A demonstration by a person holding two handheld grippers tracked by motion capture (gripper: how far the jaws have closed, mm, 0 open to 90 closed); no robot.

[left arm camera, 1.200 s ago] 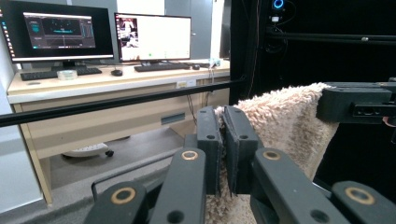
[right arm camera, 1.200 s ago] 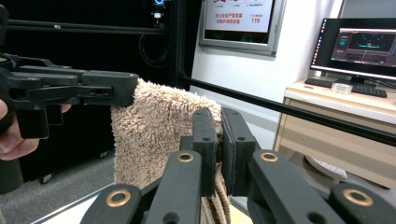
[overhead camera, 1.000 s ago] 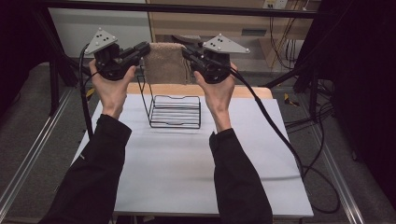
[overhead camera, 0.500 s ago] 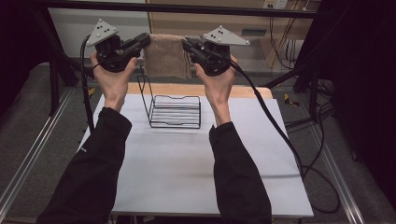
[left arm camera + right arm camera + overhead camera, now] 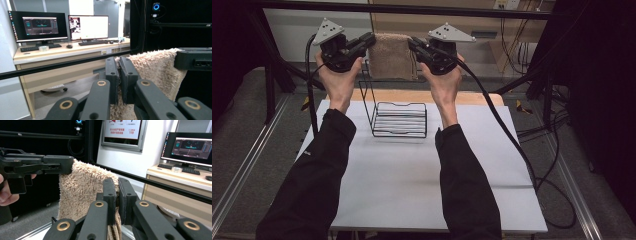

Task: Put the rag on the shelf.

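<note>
Towel (image 5: 392,56) hangs in the air above the rack (image 5: 398,116), stretched flat between your hands. Left gripper (image 5: 369,41) pinches its top left corner, right gripper (image 5: 413,44) the top right, both clamped on pile. Held taut and level, likely so it drapes squarely over the rack on the table (image 5: 412,175).

A lab or test room: a black metal frame (image 5: 412,9) surrounds the white worktop (image 5: 412,185), cables (image 5: 532,165) trail across the grey floor, and a far desk (image 5: 62,53) carries two lit monitors (image 5: 37,26), keyboards and a mouse.
</note>
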